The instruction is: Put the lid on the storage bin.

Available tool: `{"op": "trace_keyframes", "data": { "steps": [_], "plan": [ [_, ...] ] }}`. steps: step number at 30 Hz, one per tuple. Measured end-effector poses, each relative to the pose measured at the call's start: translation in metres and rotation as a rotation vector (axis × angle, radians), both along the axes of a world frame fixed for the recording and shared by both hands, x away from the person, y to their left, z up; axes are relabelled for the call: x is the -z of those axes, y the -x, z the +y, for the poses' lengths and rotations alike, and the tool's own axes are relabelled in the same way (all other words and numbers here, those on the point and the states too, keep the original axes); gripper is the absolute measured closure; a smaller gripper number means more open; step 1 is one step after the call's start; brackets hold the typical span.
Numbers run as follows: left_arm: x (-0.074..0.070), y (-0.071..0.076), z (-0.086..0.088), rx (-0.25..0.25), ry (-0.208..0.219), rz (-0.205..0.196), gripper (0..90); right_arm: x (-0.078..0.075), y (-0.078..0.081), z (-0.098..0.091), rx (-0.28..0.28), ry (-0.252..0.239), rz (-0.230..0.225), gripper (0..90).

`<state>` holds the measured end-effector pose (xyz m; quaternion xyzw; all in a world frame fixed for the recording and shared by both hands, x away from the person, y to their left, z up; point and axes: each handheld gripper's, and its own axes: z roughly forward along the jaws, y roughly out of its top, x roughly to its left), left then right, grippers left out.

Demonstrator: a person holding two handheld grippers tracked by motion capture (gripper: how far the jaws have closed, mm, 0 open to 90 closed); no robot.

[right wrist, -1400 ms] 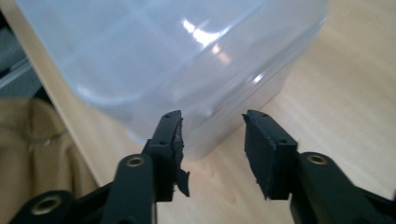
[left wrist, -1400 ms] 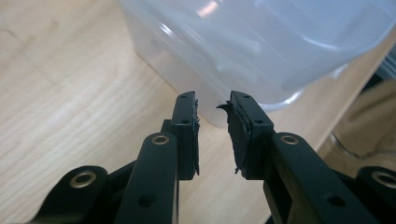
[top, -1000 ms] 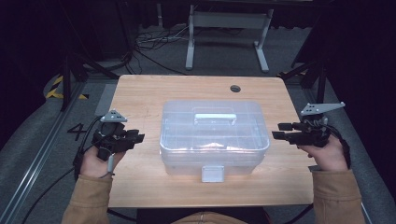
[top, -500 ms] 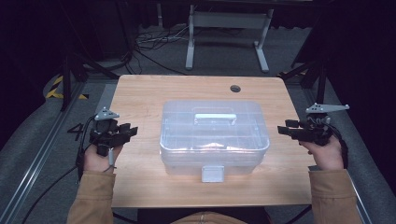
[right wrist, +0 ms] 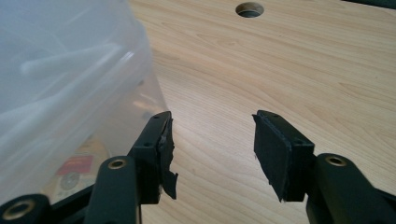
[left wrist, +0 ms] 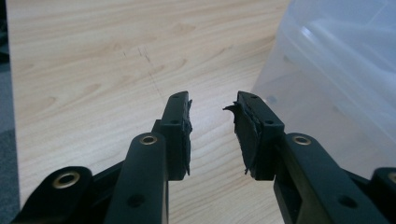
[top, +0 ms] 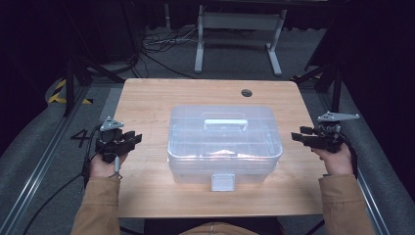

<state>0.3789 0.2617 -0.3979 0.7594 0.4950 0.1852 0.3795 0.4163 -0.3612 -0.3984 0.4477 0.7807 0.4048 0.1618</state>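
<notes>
A clear plastic storage box (top: 224, 142) with a lid, a white top handle (top: 224, 121) and a front latch (top: 222, 182) sits in the middle of the wooden table (top: 147, 103). My left gripper (top: 131, 139) hovers at the table's left edge, open, its jaws pointing toward the box with nothing between them. In the left gripper view the box (left wrist: 341, 70) fills the right side beyond the left gripper (left wrist: 212, 121). My right gripper (top: 297, 136) is held off the table's right edge, open and empty. The right gripper view has the box (right wrist: 65, 84) at left, close to the right gripper (right wrist: 212, 140).
A round cable hole (top: 246, 92) lies near the table's far right corner, also seen as the hole (right wrist: 249, 9) in the right gripper view. Metal stand legs (top: 198, 49) and cables lie on the grey floor behind the table. A dark pole (top: 68, 88) stands at left.
Both grippers have drawn outward and slightly back from the box, the left to the left and the right to the right. The box has not moved.
</notes>
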Motion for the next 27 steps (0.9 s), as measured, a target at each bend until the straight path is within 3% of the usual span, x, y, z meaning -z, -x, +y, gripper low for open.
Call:
{"op": "trace_keyframes", "data": {
  "steps": [10, 16, 27],
  "plan": [
    [0.02, -0.012, -0.002, 0.007, 0.013, 0.087, 63.0, 0.02, -0.007, -0.011, 0.032, 0.004, -0.02, 46.6],
    [0.026, -0.015, -0.001, 0.007, 0.026, 0.107, 60.5, 0.029, -0.009, -0.013, 0.032, 0.016, -0.017, 46.4],
    [0.038, -0.02, 0.001, 0.024, 0.006, 0.132, 58.0, 0.044, -0.014, -0.013, 0.035, 0.036, 0.004, 45.1]
  ]
}}
